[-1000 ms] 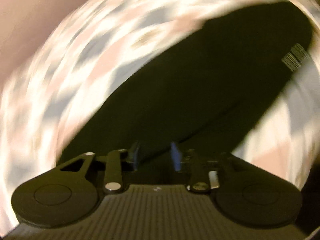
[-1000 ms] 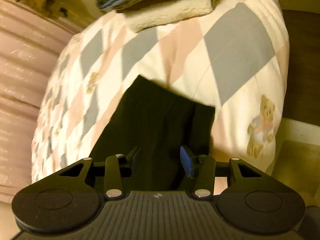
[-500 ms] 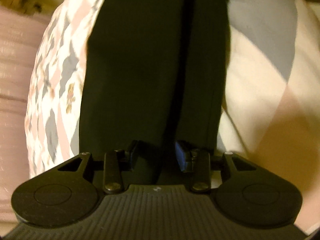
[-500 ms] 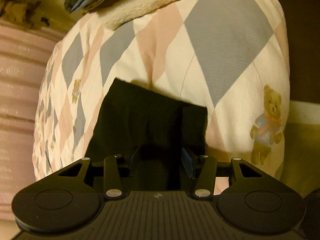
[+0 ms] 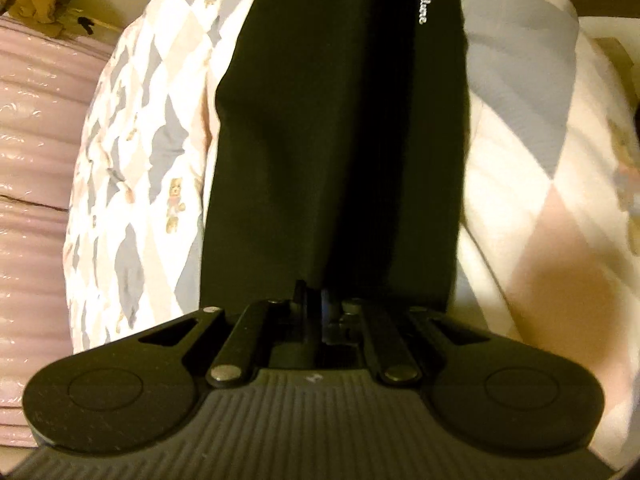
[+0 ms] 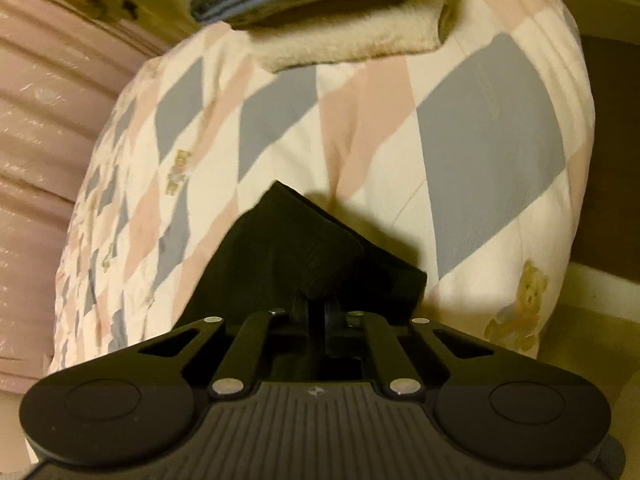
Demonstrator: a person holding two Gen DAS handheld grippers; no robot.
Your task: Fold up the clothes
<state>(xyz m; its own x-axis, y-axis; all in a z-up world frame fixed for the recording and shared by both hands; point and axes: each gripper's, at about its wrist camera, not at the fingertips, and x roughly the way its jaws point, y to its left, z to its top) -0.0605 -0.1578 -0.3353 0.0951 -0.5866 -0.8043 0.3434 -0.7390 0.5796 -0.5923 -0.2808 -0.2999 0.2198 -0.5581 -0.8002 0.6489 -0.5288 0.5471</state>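
Both claws, parted half a second ago, now pinch the black trousers: left claw, right claw lifting the hem off the quilt; fold begins.

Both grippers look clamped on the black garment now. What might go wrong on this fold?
1. The right gripper pinches only a bunched peak of the black garment, so it may slip or crease.
2. The left gripper grips near the garment's edge; uneven pulling could skew the fold.
3. The stacked folded clothes lie ahead; a forward sweep might hit them.
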